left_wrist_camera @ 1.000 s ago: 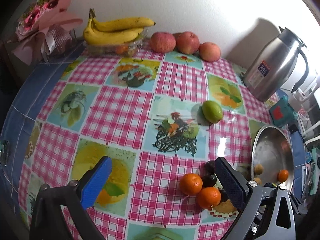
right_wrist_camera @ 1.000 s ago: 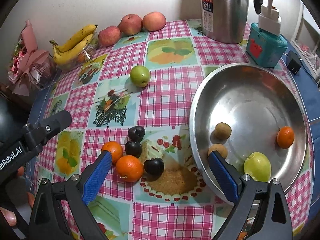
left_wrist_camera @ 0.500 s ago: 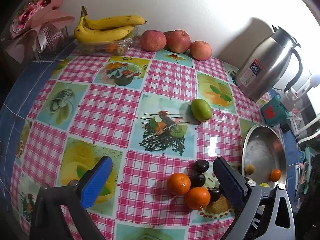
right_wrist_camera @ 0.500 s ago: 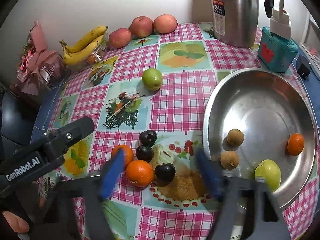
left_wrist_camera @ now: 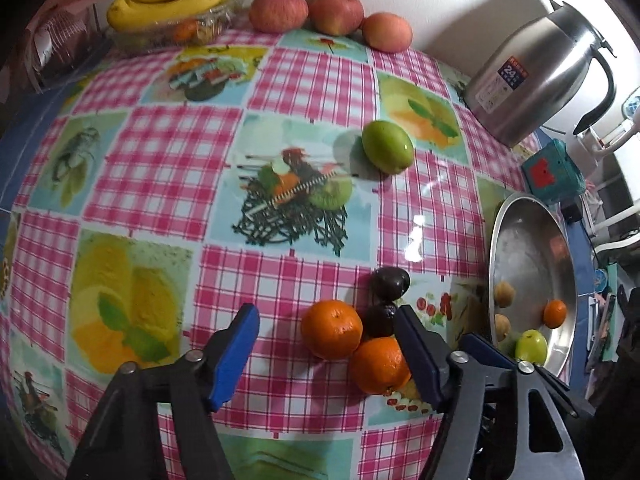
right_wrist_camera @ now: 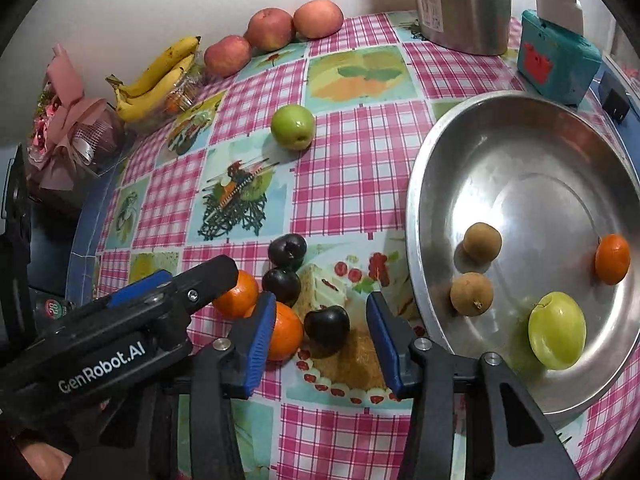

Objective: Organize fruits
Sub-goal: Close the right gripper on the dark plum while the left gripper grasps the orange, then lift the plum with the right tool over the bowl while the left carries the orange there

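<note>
Two oranges (left_wrist_camera: 331, 329) (left_wrist_camera: 379, 365) and three dark plums lie close together on the checked tablecloth. My left gripper (left_wrist_camera: 326, 354) is open, its fingers either side of the nearer-left orange, low over the cloth. My right gripper (right_wrist_camera: 322, 340) is open around the nearest dark plum (right_wrist_camera: 327, 328); an orange (right_wrist_camera: 285, 332) lies against its left finger. The left gripper's body (right_wrist_camera: 132, 320) shows in the right wrist view. A steel bowl (right_wrist_camera: 460, 128) on the right holds a small orange (right_wrist_camera: 612, 258), a green fruit (right_wrist_camera: 557, 330) and two brown fruits (right_wrist_camera: 482, 242). A green apple (right_wrist_camera: 293, 126) lies alone mid-table.
Bananas (right_wrist_camera: 160, 74) on a clear box and three red apples (right_wrist_camera: 272, 28) line the far wall. A steel kettle (right_wrist_camera: 464, 0) and a teal box (right_wrist_camera: 558, 58) stand behind the bowl. A pink bouquet (right_wrist_camera: 68, 120) sits at the far left edge.
Both grippers have moved forward and down onto the fruit cluster. The right gripper's fingers have narrowed around the nearest plum; the left now straddles an orange.
</note>
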Action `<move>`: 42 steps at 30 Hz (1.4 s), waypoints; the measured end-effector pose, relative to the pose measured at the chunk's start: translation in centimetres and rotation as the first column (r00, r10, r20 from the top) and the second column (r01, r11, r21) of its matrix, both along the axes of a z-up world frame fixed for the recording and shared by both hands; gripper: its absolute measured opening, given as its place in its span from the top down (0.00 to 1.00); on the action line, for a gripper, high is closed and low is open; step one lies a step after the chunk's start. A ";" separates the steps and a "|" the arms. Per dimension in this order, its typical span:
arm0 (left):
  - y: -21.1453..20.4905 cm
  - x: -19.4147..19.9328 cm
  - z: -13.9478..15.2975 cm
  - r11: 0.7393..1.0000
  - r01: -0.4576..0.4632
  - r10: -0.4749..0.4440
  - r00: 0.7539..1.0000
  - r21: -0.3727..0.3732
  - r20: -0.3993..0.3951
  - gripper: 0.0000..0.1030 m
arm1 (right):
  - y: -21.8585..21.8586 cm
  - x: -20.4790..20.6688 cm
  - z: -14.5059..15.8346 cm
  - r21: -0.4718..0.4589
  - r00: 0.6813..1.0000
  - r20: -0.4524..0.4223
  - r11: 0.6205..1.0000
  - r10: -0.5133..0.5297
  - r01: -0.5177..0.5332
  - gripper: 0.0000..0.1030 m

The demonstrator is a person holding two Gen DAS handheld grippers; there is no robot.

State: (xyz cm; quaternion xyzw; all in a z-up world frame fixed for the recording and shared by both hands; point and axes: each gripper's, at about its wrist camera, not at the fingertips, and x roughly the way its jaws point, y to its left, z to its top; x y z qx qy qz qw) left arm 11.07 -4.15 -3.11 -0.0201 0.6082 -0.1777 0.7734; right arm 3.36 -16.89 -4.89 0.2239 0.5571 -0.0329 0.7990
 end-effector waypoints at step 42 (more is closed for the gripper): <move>1.8 0.3 -1.8 0.983 -0.137 0.116 0.980 -0.121 -0.163 0.62 | -1.0 -0.4 -1.6 0.146 0.996 -0.053 0.986 -0.075 0.082 0.69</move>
